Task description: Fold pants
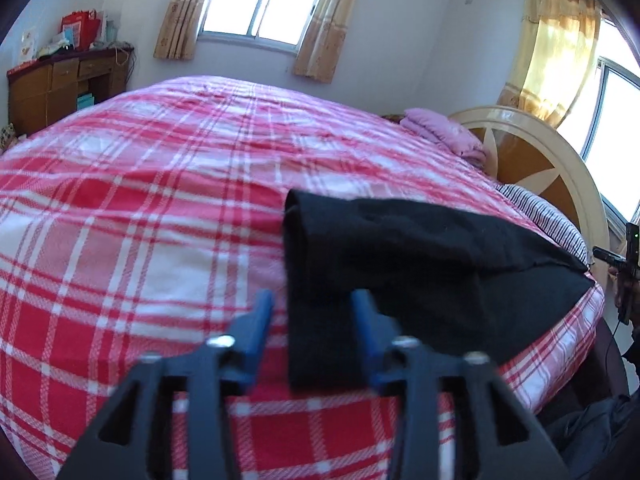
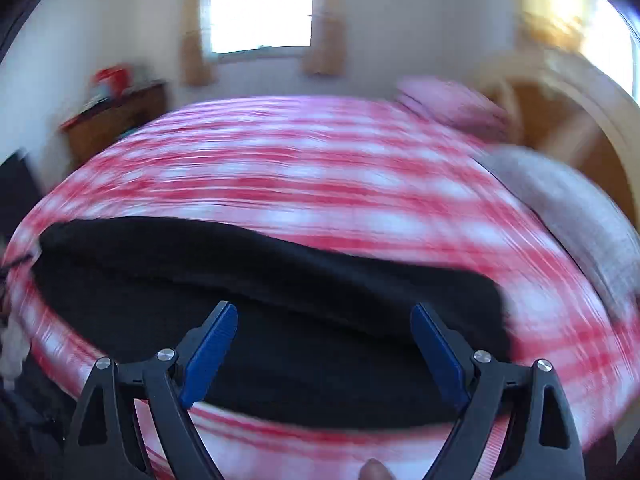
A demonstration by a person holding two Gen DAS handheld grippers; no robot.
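Black pants (image 1: 400, 264) lie folded on the red and white plaid bed (image 1: 160, 208), near its front edge. In the left wrist view my left gripper (image 1: 314, 300) is open, its blue fingertips either side of the pants' left folded edge and just above it. In the blurred right wrist view the pants (image 2: 260, 292) spread wide across the bed (image 2: 320, 168). My right gripper (image 2: 324, 312) is wide open above their front part and holds nothing.
A pink folded blanket (image 1: 444, 132) and a striped pillow (image 1: 548, 216) lie by the round wooden headboard (image 1: 552, 176) at the right. A wooden desk (image 1: 68, 84) stands at the far left. Two curtained windows are behind the bed. Dark cloth (image 1: 592, 428) lies low beside the bed.
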